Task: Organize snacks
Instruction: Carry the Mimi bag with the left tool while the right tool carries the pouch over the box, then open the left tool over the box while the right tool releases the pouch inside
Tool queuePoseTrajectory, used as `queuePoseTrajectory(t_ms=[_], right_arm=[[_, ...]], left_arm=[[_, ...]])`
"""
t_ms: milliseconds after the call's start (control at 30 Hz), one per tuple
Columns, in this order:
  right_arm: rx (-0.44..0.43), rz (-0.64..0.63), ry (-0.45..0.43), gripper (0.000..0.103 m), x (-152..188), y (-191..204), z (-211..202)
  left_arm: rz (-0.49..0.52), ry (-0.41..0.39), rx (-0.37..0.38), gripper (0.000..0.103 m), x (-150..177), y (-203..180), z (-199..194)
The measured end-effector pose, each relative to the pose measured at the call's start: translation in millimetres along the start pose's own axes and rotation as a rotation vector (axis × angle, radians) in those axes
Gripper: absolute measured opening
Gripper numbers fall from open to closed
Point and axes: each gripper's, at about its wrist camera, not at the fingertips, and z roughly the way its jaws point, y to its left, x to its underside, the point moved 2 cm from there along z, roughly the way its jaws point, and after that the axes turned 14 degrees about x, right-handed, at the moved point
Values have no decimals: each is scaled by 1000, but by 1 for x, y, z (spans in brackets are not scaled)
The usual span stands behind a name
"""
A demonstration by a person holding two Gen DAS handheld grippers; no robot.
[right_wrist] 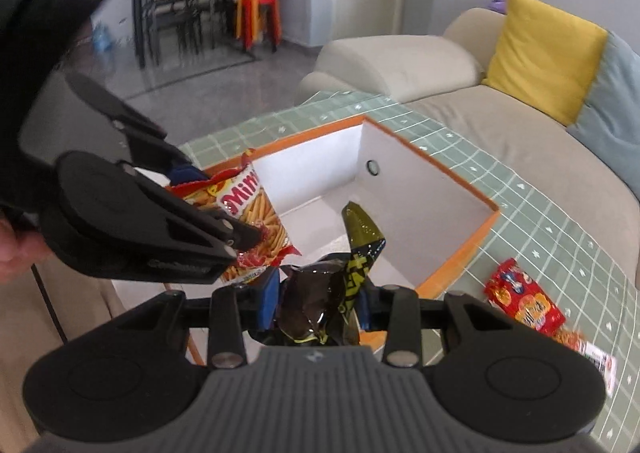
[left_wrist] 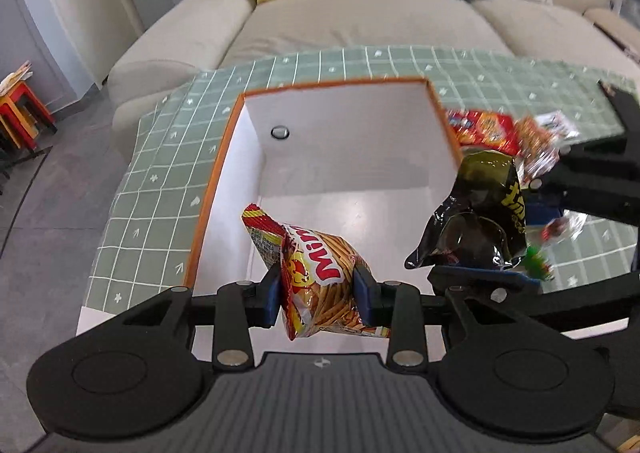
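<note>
The left gripper (left_wrist: 320, 295) pinches a Mimi stick-snack bag (left_wrist: 316, 277) between its blue pads, held over the open white box with orange rim (left_wrist: 208, 189). Just beside it the right gripper (right_wrist: 318, 303) is clamped on a crumpled black-and-yellow snack bag (right_wrist: 340, 281). On the green tablecloth (right_wrist: 540, 213) right of the box lie a red biscuit pack (right_wrist: 524, 303) and other packets – the sofa (left_wrist: 360, 25) stands behind.

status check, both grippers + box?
Left gripper shut on pretzel-stick bag. Right gripper shut on black snack bag. Both over open box. Nothing blocking.
</note>
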Motion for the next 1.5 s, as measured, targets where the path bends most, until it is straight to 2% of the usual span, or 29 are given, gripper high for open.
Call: queuePoseTrajectory(t_ms=[233,733,933,1500], right_arm=[[-14,-87,69,36,0,7,26],[-16,-203,140,36,-5,22,67],[-2,-258,155,36,-2,29,70],[16,-270,151,55,1,30,67]], left_arm=[[-32,59,-14,40,2,7,19],[-74,153,-73,41,9,23,47],[-79,170,-71,41,12,25,51],[-108,157,-79,49,14,27,50]])
